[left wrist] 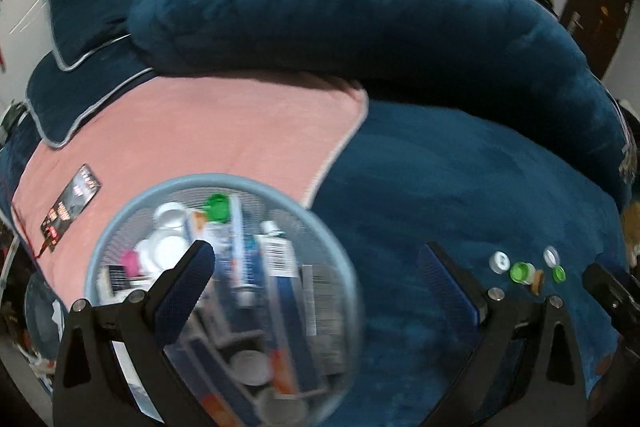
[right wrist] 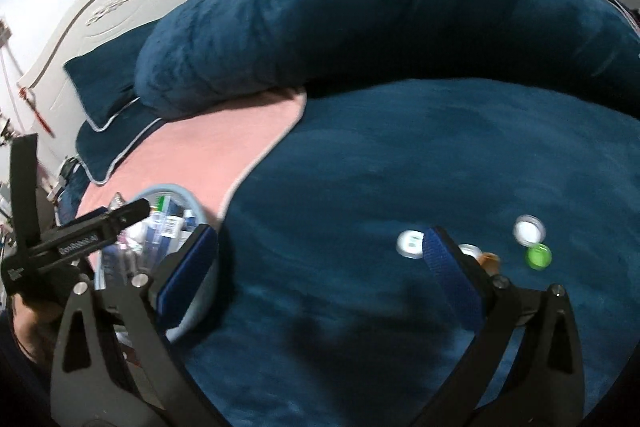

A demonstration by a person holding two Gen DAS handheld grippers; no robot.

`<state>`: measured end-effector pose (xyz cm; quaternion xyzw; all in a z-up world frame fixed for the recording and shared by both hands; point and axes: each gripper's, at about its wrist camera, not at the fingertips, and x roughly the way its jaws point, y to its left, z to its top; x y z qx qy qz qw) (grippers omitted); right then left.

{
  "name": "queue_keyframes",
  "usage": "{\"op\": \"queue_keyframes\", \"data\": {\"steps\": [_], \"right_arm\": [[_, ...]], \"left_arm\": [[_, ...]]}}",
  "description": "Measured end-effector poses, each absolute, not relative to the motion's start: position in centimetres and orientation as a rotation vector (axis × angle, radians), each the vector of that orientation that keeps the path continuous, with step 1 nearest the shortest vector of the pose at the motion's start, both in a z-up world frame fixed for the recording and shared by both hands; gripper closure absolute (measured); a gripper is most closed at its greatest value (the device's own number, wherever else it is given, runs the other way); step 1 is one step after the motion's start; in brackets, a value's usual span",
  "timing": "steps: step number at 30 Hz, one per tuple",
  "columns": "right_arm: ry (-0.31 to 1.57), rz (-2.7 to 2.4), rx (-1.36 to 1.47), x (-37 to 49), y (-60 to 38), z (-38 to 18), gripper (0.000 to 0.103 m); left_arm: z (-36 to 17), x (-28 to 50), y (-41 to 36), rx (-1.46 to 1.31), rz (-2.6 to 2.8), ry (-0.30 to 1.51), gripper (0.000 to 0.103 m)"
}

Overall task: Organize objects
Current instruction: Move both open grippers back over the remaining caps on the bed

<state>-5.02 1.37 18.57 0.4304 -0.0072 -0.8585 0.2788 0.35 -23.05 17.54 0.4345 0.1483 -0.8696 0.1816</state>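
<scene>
Progress looks well past halfway, judging by the layout. On your left, the mesh basket [left wrist: 224,183] on the bed [left wrist: 440,187] already holds tubes, boxes and small jars. Your left gripper [left wrist: 316,259] hangs over it with fingers spread and nothing between them. Further right, a few small jars [right wrist: 410,243] and a green lid [right wrist: 538,256] lie loose on the blue cover. Your right gripper [right wrist: 320,243] hovers near them, released and empty.

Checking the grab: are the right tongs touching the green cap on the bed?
Apart. The right wrist view shows blue blanket between the open right tongs and the green cap.
</scene>
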Motion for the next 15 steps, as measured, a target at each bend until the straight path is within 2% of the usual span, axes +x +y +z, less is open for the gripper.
{"op": "queue_keyframes", "data": {"steps": [7, 15], "right_arm": [[-0.041, -2.364, 1.235, -7.1, 7.2, 16.6, 0.0], [-0.099, -2.342, 1.385, -10.4, 12.3, 12.4, 0.0]], "left_arm": [[16.7, -3.2, -16.5, 1.335, -2.533, 0.266, 0.001], [13.3, -6.2, -9.1, 1.481, -2.617, 0.071, 0.001]]}}
